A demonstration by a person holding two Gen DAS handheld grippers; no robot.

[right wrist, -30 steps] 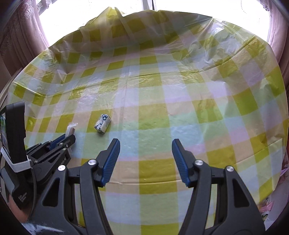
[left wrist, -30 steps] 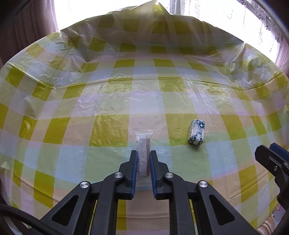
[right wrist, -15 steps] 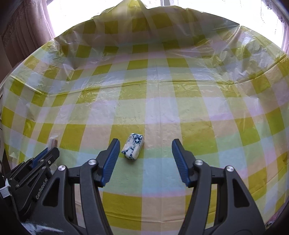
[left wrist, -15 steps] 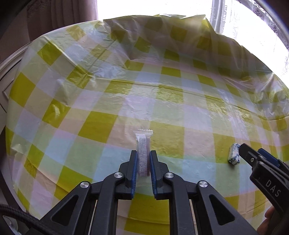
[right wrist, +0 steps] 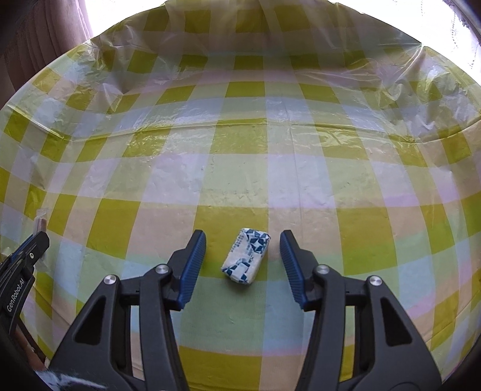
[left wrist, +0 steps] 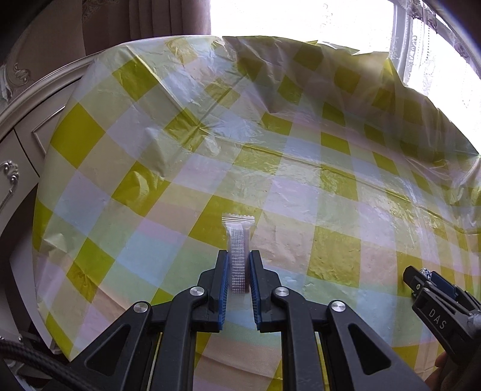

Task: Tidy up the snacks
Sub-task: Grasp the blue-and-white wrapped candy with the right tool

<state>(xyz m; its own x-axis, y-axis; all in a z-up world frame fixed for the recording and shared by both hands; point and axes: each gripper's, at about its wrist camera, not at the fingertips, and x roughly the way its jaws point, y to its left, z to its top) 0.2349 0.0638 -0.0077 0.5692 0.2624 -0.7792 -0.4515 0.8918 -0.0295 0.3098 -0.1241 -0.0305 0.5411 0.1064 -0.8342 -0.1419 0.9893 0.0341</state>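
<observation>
Left claw [left wrist: 238,264] clamps ribbed clear sachet [left wrist: 238,252]; right claw [right wrist: 243,255], closing, straddles crinkly packet [right wrist: 246,260]

Each camera sat on a gripper and looked forward along its two jaws, tilted down at the tabletop [left wrist: 336,255] with its yellow checked cover.

The left view looked from close above, toward a bright window [left wrist: 300,18] and a brown curtain [left wrist: 168,18] at the far side. The right gripper [left wrist: 421,278] poked in at its right edge.

The right view also looked down from close by, toward the same far side. The left gripper [right wrist: 37,240] showed at its left edge.

Both views shared the middle of the checked cover and its crinkled far edge.
</observation>
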